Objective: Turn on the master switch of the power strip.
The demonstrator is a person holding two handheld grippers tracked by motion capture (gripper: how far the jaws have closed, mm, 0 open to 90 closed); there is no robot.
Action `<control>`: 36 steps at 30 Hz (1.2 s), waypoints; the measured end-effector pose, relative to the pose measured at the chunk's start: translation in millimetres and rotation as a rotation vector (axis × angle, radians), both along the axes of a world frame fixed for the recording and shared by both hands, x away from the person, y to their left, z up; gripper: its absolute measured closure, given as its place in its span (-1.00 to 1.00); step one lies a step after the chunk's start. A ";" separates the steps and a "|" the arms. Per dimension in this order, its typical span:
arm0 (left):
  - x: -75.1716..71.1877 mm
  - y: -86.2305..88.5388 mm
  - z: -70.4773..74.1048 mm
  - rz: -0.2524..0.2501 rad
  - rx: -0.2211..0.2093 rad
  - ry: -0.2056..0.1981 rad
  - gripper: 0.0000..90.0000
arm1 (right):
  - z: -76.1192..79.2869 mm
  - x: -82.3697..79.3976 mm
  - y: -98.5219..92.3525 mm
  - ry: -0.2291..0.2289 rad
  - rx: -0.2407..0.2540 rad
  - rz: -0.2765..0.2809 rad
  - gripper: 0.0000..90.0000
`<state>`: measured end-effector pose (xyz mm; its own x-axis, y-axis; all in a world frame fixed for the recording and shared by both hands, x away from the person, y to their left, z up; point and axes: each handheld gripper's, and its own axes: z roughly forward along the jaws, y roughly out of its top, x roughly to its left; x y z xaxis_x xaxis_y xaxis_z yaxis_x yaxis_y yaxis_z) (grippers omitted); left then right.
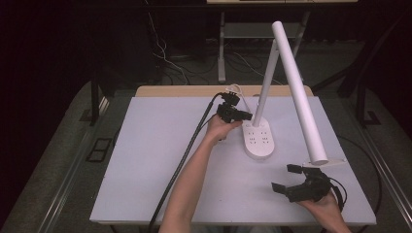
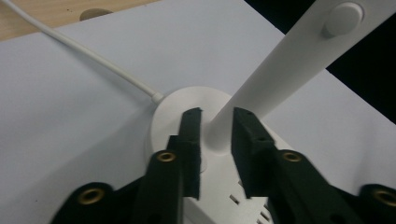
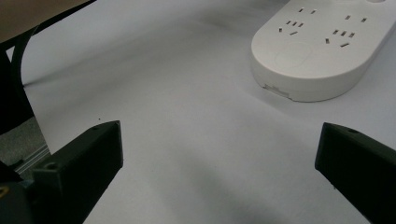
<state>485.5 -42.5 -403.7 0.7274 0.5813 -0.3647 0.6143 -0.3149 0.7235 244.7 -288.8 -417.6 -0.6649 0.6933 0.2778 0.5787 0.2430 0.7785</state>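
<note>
A white desk lamp stands at the table's middle right. Its oval base [image 1: 258,140] carries socket holes; a slanted stem [image 1: 266,82] rises from it and bears a long tube head [image 1: 299,92]. My left gripper [image 1: 246,116] is at the stem's foot. In the left gripper view its jaws are narrowly apart on either side of that foot [image 2: 217,137], gripper [image 2: 217,112] open; contact is unclear. My right gripper [image 1: 287,177] is near the front right edge, wide open over bare table [image 3: 219,140], with the lamp base [image 3: 322,51] ahead of it.
The lamp's thin white cord [image 2: 93,56] runs from the base toward the wooden back edge [image 2: 46,18]. A black cable [image 1: 184,155] trails from the left gripper across the white tabletop [image 1: 145,160]. The lamp head overhangs the right side.
</note>
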 end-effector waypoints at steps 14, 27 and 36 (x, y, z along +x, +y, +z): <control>-0.7 -9.9 -12.4 -0.005 0.000 0.019 0.99 | -0.5 0.5 0.3 -0.005 -0.005 0.007 -0.99; -1.3 -14.9 -23.3 -0.009 0.067 0.022 0.99 | -0.6 0.5 1.1 0.004 -0.009 0.012 -0.99; -2.6 -13.2 -23.5 0.008 0.074 0.011 0.99 | -0.7 0.5 1.0 0.005 -0.010 0.013 -0.99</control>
<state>483.0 -55.7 -427.2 0.7188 0.6126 -0.3286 0.6250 -0.3627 0.6912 245.2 -287.7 -418.3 -0.6728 0.6872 0.2742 0.5791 0.2584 0.7732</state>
